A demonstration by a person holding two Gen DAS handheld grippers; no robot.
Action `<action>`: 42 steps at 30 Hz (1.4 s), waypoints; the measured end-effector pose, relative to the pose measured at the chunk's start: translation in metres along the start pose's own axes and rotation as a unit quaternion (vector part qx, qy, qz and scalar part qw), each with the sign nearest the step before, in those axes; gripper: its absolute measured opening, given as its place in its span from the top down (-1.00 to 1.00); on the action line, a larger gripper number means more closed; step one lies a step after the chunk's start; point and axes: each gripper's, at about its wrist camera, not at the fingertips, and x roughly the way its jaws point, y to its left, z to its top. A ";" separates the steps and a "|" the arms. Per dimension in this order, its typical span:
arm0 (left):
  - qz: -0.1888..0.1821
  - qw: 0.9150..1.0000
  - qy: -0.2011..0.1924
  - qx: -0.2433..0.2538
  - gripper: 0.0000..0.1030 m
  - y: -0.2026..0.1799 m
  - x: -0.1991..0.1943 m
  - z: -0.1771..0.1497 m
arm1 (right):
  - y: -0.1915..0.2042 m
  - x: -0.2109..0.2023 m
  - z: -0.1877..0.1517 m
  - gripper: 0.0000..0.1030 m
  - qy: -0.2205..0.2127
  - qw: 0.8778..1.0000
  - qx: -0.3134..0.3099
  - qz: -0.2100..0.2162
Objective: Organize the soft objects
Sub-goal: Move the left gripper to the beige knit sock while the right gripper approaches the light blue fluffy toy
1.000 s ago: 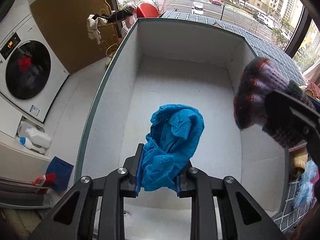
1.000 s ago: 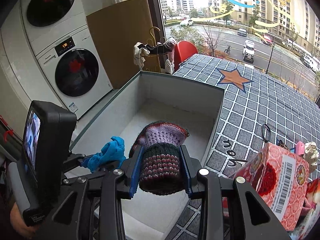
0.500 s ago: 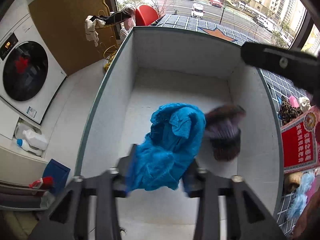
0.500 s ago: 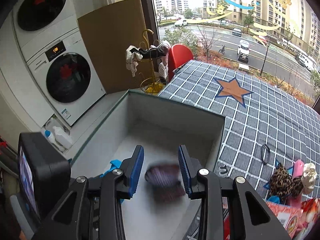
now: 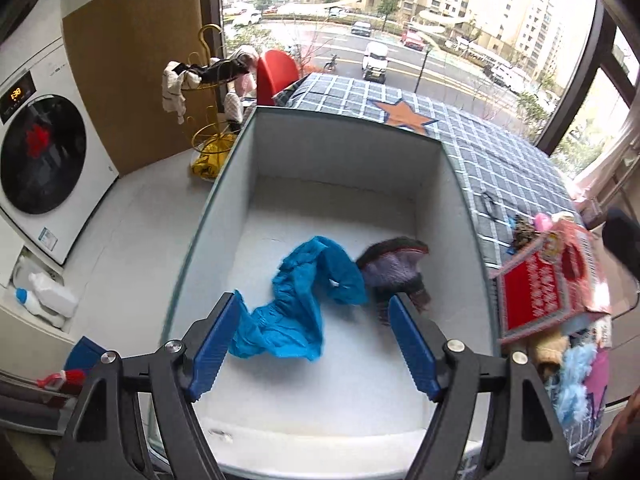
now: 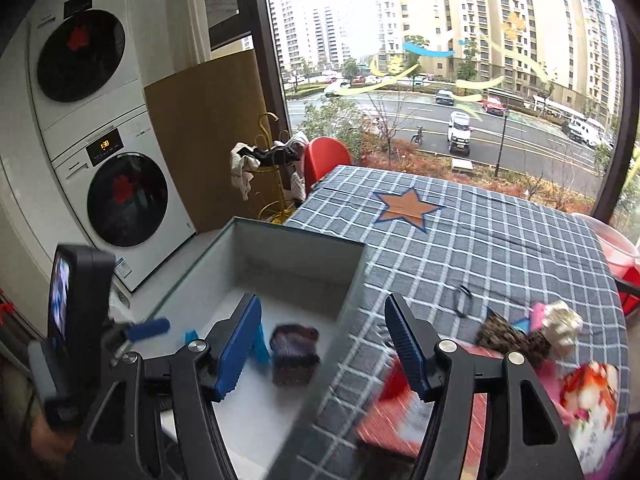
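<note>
A blue knitted cloth (image 5: 304, 300) lies on the floor of the white open box (image 5: 460, 216), beside a dark purple-and-red knitted hat (image 5: 394, 270). My left gripper (image 5: 314, 344) is open and empty, above the box's near end. My right gripper (image 6: 322, 346) is open and empty, above the box's right wall. In the right wrist view the hat (image 6: 294, 350) lies in the box (image 6: 352, 280) with a bit of blue cloth (image 6: 191, 336) beside it.
A red patterned carton (image 5: 548, 284) and several soft items (image 5: 572, 376) lie on the checked tablecloth (image 6: 480, 240) right of the box. A black hair band (image 6: 463, 295) lies on the cloth. Washing machines (image 6: 120, 196) stand at left.
Both grippers have opened and pulled back. The blue cloth and the knitted hat dropped from them into the box.
</note>
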 end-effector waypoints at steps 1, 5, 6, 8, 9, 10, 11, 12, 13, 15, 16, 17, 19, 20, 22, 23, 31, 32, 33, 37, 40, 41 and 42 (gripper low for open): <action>-0.013 1.000 -0.005 0.007 -0.54 -0.006 -0.007 -0.005 | -0.006 -0.010 -0.008 -0.28 -0.003 1.000 0.000 -0.005; -0.054 0.996 -0.019 0.064 -0.54 -0.046 -0.026 -0.023 | -0.035 -0.054 -0.050 -0.77 -0.020 0.999 0.012 -0.045; -0.069 0.994 -0.018 0.081 -0.54 -0.059 -0.029 -0.029 | -0.047 -0.066 -0.065 -0.97 -0.023 0.997 0.024 -0.068; -0.102 0.988 -0.014 0.115 -0.54 -0.085 -0.035 -0.041 | -0.065 -0.080 -0.086 -0.97 -0.020 0.995 0.047 -0.090; -0.114 0.984 -0.013 0.132 -0.54 -0.098 -0.037 -0.047 | -0.075 -0.085 -0.096 -0.97 -0.013 0.993 0.062 -0.097; -0.125 0.980 -0.011 0.151 -0.54 -0.112 -0.037 -0.053 | -0.087 -0.089 -0.108 -0.97 -0.006 0.991 0.082 -0.107; -0.137 0.976 -0.007 0.170 -0.54 -0.126 -0.037 -0.061 | -0.094 -0.091 -0.114 -0.97 -0.002 0.989 0.093 -0.113; -0.146 0.972 0.000 0.186 -0.54 -0.139 -0.035 -0.068 | -0.103 -0.089 -0.124 -0.97 0.008 0.987 0.104 -0.119; -0.153 0.968 0.010 0.199 -0.54 -0.153 -0.031 -0.074 | -0.110 -0.088 -0.130 -0.97 0.018 0.986 0.112 -0.122; -0.157 0.962 0.031 0.223 -0.54 -0.178 -0.021 -0.085 | -0.121 -0.080 -0.145 -0.97 0.043 0.983 0.132 -0.121; -0.155 0.959 0.037 0.233 -0.54 -0.189 -0.017 -0.091 | -0.127 -0.078 -0.152 -0.97 0.051 0.982 0.141 -0.117; -0.153 0.957 0.042 0.242 -0.54 -0.198 -0.013 -0.094 | -0.131 -0.077 -0.161 -0.97 0.059 0.980 0.148 -0.116; -0.153 0.953 0.048 0.257 -0.54 -0.215 -0.008 -0.098 | -0.141 -0.076 -0.180 -0.97 0.079 0.974 0.162 -0.138; -0.154 0.951 0.046 0.266 -0.54 -0.225 -0.007 -0.101 | -0.147 -0.079 -0.189 -0.97 0.084 0.971 0.172 -0.142; -0.160 0.946 0.044 0.277 -0.54 -0.238 -0.004 -0.102 | -0.159 -0.086 -0.201 -0.97 0.084 0.968 0.190 -0.144; -0.163 0.945 0.050 0.279 -0.54 -0.243 0.000 -0.102 | -0.163 -0.089 -0.205 -0.97 0.082 0.966 0.196 -0.148; -0.192 0.943 0.093 0.254 -0.54 -0.272 0.027 -0.089 | -0.184 -0.093 -0.224 -0.97 0.095 0.952 0.220 -0.193; -0.189 0.944 0.094 0.253 -0.54 -0.277 0.030 -0.087 | -0.183 -0.092 -0.226 -0.97 0.099 0.951 0.215 -0.197; -0.182 0.945 0.093 0.254 -0.54 -0.280 0.034 -0.086 | -0.182 -0.091 -0.227 -0.97 0.101 0.952 0.213 -0.197; -0.148 0.952 0.094 0.252 -0.54 -0.291 0.051 -0.084 | -0.175 -0.087 -0.227 -0.97 0.100 0.956 0.202 -0.187; -0.137 0.956 0.097 0.241 -0.54 -0.293 0.063 -0.083 | -0.168 -0.088 -0.225 -0.97 0.099 0.960 0.183 -0.190; -0.147 0.956 0.106 0.233 -0.54 -0.292 0.068 -0.083 | -0.167 -0.088 -0.225 -0.97 0.099 0.960 0.181 -0.189; -0.159 0.955 0.115 0.221 -0.54 -0.290 0.072 -0.082 | -0.167 -0.088 -0.226 -0.97 0.100 0.961 0.180 -0.187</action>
